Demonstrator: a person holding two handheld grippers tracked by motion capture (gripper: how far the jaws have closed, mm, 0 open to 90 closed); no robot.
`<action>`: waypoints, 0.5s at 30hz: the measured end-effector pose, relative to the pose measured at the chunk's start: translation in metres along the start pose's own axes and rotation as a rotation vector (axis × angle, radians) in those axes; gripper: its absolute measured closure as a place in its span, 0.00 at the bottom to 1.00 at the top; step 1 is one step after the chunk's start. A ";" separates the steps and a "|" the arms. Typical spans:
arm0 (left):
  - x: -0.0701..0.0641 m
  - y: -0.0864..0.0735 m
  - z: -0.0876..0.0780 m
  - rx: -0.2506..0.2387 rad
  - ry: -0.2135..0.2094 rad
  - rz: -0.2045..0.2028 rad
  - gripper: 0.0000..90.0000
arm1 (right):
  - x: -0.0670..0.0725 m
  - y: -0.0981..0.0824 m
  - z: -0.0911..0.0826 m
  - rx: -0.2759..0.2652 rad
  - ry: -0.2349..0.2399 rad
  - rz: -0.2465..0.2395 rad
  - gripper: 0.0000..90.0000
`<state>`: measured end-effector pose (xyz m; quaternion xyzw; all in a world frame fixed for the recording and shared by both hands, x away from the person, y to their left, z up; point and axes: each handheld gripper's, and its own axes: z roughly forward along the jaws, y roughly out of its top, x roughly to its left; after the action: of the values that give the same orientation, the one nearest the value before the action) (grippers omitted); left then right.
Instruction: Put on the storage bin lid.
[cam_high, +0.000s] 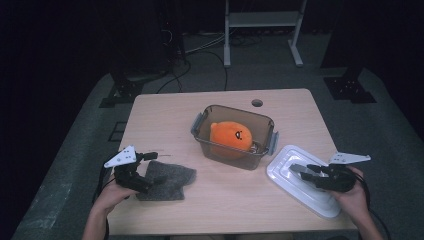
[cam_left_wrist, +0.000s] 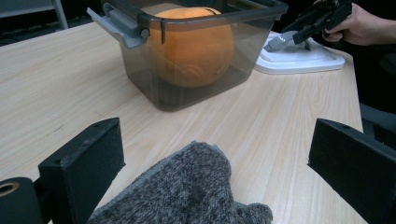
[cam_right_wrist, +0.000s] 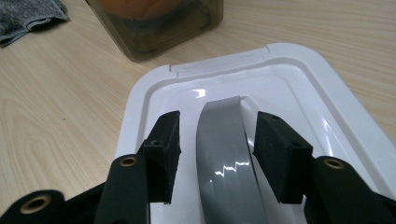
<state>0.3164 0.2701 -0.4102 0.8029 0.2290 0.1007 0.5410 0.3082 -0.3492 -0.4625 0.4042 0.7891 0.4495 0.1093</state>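
A smoky clear bin stands mid-table with an orange plush toy inside. Its white lid lies flat at the right front, grey handle up. My right gripper straddles that handle, and a gap shows between each pad and the handle. From the left gripper view the right gripper rests low over the lid. My left gripper stands wide open over a grey knitted cloth at the left front, with the bin ahead of it.
The table has a round cable hole near its far edge. Bare wood lies between the cloth and the lid. A white metal frame and dark stands sit on the floor beyond the table.
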 end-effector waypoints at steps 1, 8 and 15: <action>0.000 0.000 0.000 0.000 0.000 0.000 0.03 | 0.000 0.000 0.001 -0.004 0.000 -0.001 0.57; 0.000 0.000 -0.001 -0.001 0.004 -0.002 0.03 | 0.001 0.000 0.000 0.000 -0.003 -0.009 0.63; 0.000 0.000 -0.001 0.000 0.001 0.003 0.03 | 0.001 0.000 -0.002 -0.002 0.004 -0.002 0.70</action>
<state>0.3161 0.2708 -0.4096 0.8031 0.2281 0.1018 0.5410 0.3069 -0.3497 -0.4617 0.4026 0.7893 0.4508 0.1084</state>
